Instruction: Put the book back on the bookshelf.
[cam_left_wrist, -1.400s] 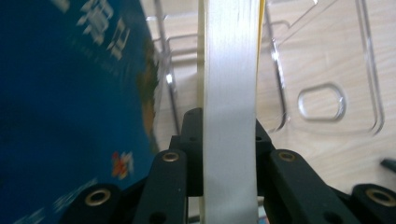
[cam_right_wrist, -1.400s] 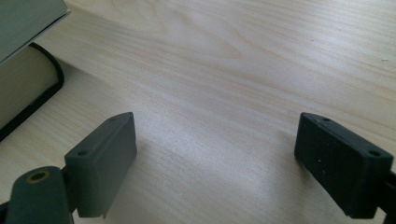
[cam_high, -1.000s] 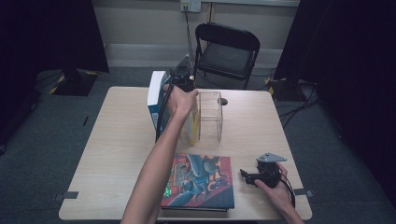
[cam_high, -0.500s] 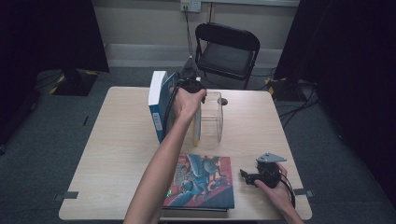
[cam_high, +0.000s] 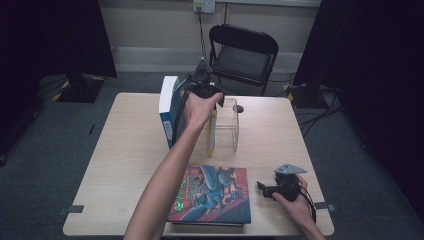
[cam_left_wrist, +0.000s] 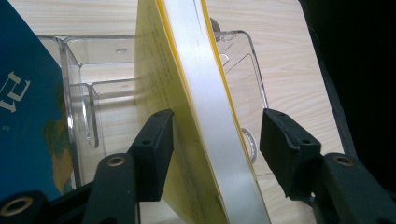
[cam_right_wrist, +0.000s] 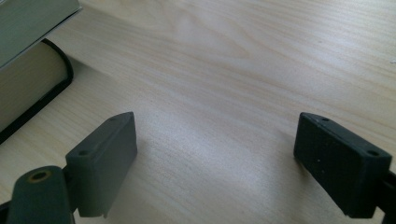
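Note:
A thin yellow book (cam_high: 212, 136) (cam_left_wrist: 205, 116) stands on edge inside a clear acrylic holder (cam_high: 229, 125) (cam_left_wrist: 243, 56) at the middle of the table. Above its top edge is my left gripper (cam_high: 205, 92) (cam_left_wrist: 217, 126). Its jaws have just been opening and straddle the book; the right pad stands clear of the book and the left pad sits close by the cover. A blue book (cam_high: 169, 107) (cam_left_wrist: 23, 116) stands upright just left of the holder. My right gripper (cam_high: 265, 190) (cam_right_wrist: 215, 144) rests open on the table at the front right, with nothing between its jaws.
A book with a colourful cover (cam_high: 212, 192) tops a stack near the front edge; its side (cam_right_wrist: 23, 79) lies left of the right gripper. A black chair (cam_high: 245, 55) stands behind the wooden table (cam_high: 130, 150).
The left hand has moved back and tipped the yellow book from a slant to upright in the holder. The left jaws have spread apart. The right gripper has stayed put.

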